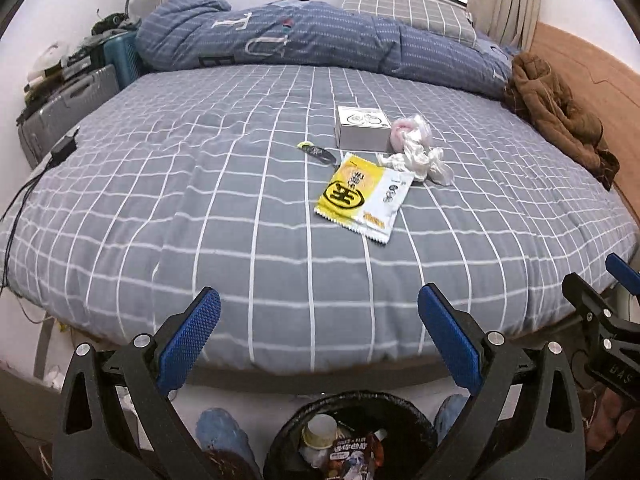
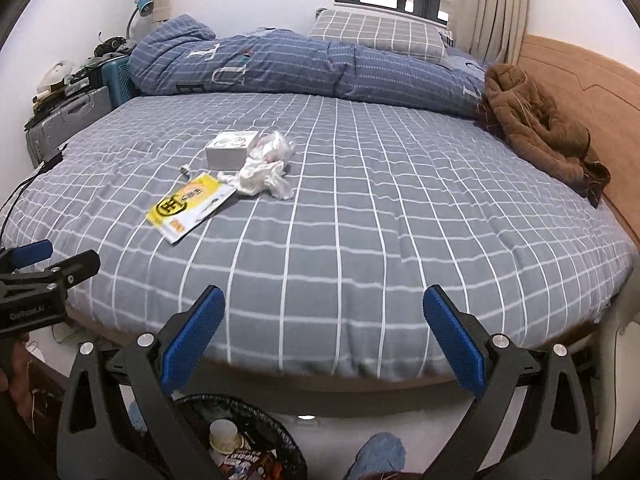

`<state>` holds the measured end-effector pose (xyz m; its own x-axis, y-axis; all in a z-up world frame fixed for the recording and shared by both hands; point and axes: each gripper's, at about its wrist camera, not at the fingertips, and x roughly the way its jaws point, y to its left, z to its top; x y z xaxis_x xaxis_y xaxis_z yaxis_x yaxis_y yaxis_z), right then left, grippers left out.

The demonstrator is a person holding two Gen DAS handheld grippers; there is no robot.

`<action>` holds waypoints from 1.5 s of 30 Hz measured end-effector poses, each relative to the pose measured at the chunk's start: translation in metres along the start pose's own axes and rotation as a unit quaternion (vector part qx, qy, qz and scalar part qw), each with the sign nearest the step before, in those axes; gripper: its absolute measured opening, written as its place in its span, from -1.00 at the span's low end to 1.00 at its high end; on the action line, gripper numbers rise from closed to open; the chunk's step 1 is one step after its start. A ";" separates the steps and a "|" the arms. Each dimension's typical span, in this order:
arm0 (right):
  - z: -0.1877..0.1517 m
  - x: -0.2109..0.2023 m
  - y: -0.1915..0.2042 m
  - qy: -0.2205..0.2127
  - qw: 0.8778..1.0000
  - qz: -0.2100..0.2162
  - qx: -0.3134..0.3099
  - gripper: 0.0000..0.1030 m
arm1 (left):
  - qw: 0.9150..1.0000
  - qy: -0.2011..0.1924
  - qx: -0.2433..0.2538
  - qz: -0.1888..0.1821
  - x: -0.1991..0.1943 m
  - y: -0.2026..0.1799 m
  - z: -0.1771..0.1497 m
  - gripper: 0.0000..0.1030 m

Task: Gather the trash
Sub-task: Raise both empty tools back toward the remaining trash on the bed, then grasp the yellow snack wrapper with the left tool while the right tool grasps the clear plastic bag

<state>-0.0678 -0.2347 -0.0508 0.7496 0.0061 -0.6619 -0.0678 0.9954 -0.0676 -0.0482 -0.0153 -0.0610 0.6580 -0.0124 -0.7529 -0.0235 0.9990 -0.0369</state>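
Observation:
Trash lies on the grey checked bed [image 1: 200, 220]: a yellow and white snack wrapper [image 1: 362, 196] [image 2: 188, 206], a crumpled white plastic bag [image 1: 420, 152] [image 2: 266, 170], a white box [image 1: 362, 127] [image 2: 230, 148] and a small dark wrapper [image 1: 318, 152]. A black bin [image 1: 352, 436] [image 2: 248, 440] with trash in it stands on the floor at the bed's near edge. My left gripper [image 1: 318, 312] is open and empty above the bin. My right gripper [image 2: 324, 312] is open and empty at the bed's near edge, to the right of the left one.
A folded blue quilt [image 1: 320, 44] and a pillow [image 1: 404, 8] lie at the far side. A brown jacket [image 1: 556, 116] lies by the wooden headboard [image 1: 592, 76] on the right. Suitcases [image 1: 68, 108] stand at the left. A black cable [image 1: 24, 192] runs over the left edge.

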 end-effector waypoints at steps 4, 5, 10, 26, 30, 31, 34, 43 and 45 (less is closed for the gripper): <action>0.013 0.018 -0.001 0.006 1.000 0.004 0.005 0.85 | 1.000 0.007 0.015 -0.003 0.020 -0.008 0.013 0.89; 0.017 0.023 -0.001 0.007 1.000 0.005 0.005 0.85 | 1.000 0.007 0.016 -0.004 0.022 -0.010 0.015 0.89; 0.030 0.044 0.001 0.013 1.000 0.010 0.005 0.85 | 0.999 0.010 0.041 -0.008 0.046 -0.022 0.033 0.89; 0.080 0.120 -0.002 0.029 1.000 0.011 0.001 0.85 | 0.993 0.056 0.096 -0.040 0.123 -0.040 0.080 0.89; 0.095 0.140 -0.004 0.031 0.999 0.011 0.002 0.85 | 0.991 0.071 0.108 -0.040 0.139 -0.046 0.087 0.89; 0.098 0.143 -0.005 0.031 0.999 0.011 0.002 0.85 | 0.990 0.072 0.111 -0.039 0.143 -0.047 0.088 0.89; 0.108 0.154 -0.005 0.031 0.999 0.014 0.004 0.85 | 0.989 0.089 0.116 -0.039 0.155 -0.048 0.090 0.73; 0.127 0.173 0.004 0.030 0.999 0.022 0.002 0.85 | 0.985 0.119 0.112 -0.063 0.168 -0.044 0.093 -0.46; 0.129 0.174 0.005 0.029 0.999 0.023 0.003 0.84 | 0.985 0.118 0.110 -0.065 0.167 -0.043 0.094 -0.67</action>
<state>0.1477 -0.2160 -0.0699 0.7059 0.0466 -0.7068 -0.0972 0.9948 -0.0315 0.1332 -0.0568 -0.1233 0.4517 -0.1240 -0.8835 0.2305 0.9729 -0.0187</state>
